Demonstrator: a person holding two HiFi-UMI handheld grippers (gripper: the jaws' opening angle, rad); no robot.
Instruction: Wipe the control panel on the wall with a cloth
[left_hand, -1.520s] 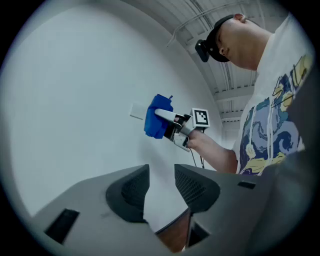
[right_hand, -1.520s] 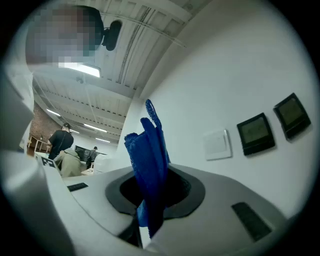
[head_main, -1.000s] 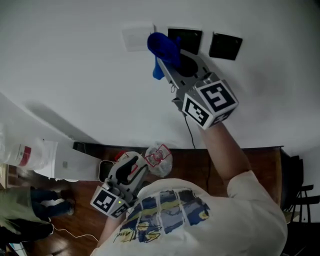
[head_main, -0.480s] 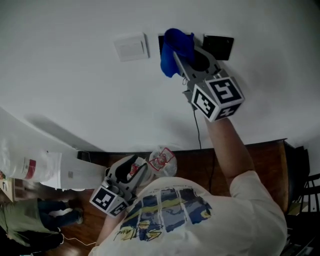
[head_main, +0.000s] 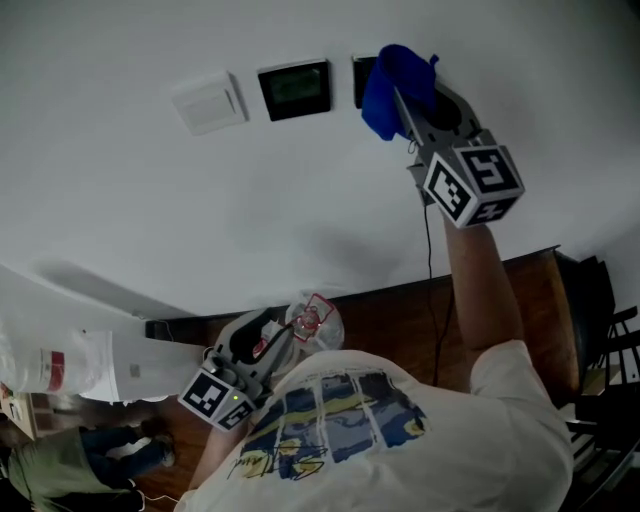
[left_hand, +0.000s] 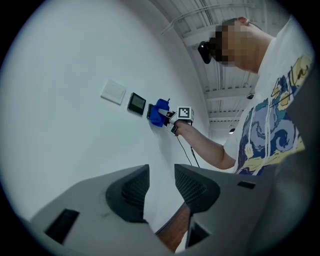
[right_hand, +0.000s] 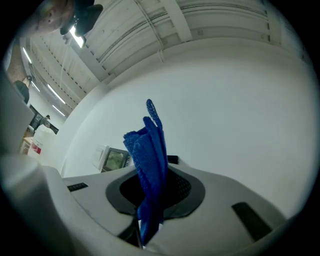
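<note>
The cloth (head_main: 398, 85) is deep blue with a fine woven grain (clearest in the right gripper view) against a white wall (head_main: 150, 200). Left of it the control panel (head_main: 294, 89) is black with a greenish screen, and the switch plate (head_main: 208, 102) is white. The right gripper (right_hand: 152, 189) is grey with black pads, its marker cube (head_main: 472, 185) patterned in black-and-white squares; the shirt (head_main: 340, 420) is white, printed blue and yellow.

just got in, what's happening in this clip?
A person holds a gripper in each hand. The right gripper is shut on a blue cloth and raised to the wall, with the cloth over the rightmost dark panel. The middle panel and the white switch plate beside it are uncovered. The left gripper hangs low, jaws apart, holding nothing.
</note>
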